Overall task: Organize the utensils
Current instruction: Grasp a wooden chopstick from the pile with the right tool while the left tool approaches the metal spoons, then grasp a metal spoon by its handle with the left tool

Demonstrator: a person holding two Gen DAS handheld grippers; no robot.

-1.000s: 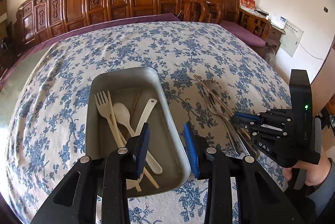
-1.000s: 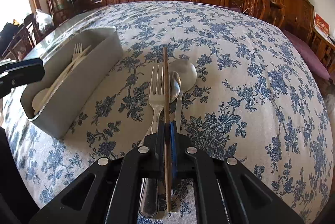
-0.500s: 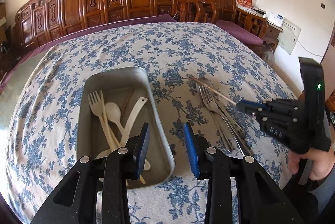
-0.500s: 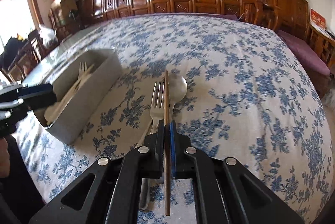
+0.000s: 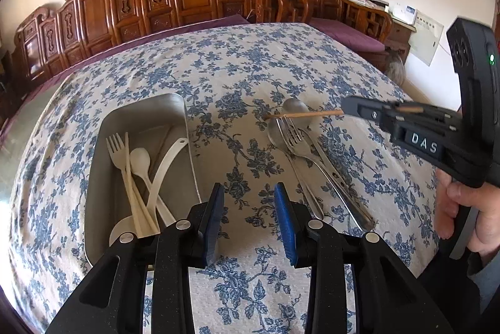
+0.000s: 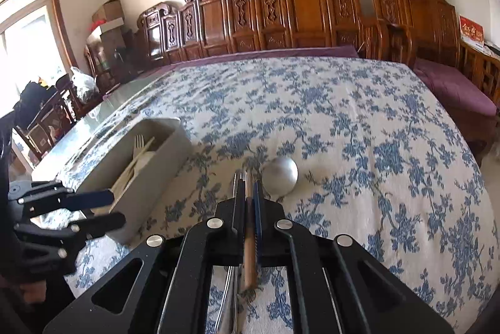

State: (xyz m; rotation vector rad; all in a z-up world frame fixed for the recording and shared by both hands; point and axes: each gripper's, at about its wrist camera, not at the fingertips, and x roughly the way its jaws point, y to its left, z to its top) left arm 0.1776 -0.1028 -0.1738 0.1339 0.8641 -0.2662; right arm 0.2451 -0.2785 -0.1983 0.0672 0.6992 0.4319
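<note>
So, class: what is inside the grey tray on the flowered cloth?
Inside the grey tray lie a pale plastic fork, a spoon, a ladle and chopsticks. Their near ends are hidden behind the left claw.

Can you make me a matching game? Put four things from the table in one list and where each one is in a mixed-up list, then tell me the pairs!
Things
1. thin brown wooden chopstick
2. white plastic fork
3. shiny metal fork
4. left gripper

Places or states
A. lying on the blue flowered tablecloth
B. open, nothing between its blue pads
C. pinched in the right gripper, lifted off the cloth
D. inside the grey rectangular tray

Pairs: 1-C, 2-D, 3-A, 4-B
</note>
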